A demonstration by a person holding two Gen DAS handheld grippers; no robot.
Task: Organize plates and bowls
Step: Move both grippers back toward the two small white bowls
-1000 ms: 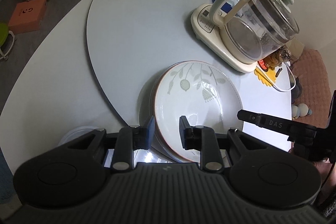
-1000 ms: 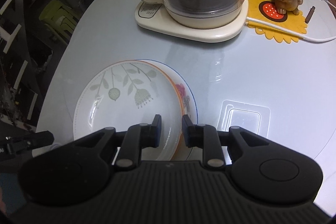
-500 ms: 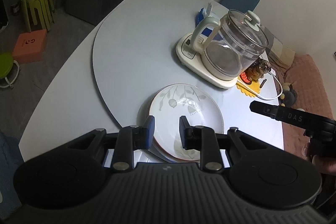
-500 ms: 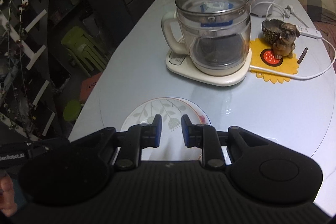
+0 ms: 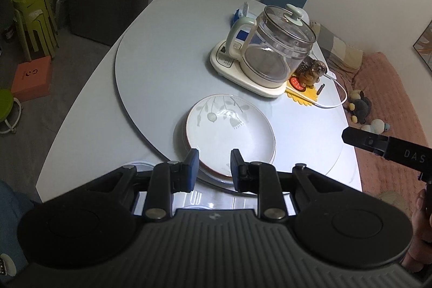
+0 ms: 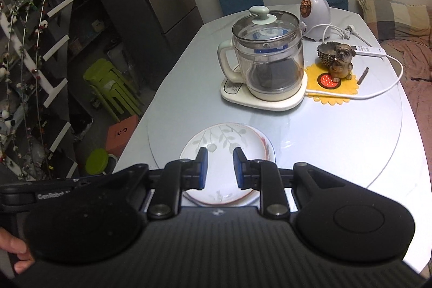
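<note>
My left gripper (image 5: pixel 212 166) and right gripper (image 6: pixel 218 166) both hung parted and empty above the near rim of the white leaf-patterned plate (image 5: pixel 229 130), which lay flat atop another plate on the grey round turntable (image 5: pixel 162 66). Beyond stood the glass kettle on its cream base (image 6: pixel 266 64); bare turntable stretched left of the stack.

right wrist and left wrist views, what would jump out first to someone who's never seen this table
The stack of plates, leaf-patterned one on top, lies on the turntable just past both open, empty hand-held grippers: left, right. Beyond it stands the glass kettle on its cream base, and to its right a dog figurine on a yellow mat.
</note>
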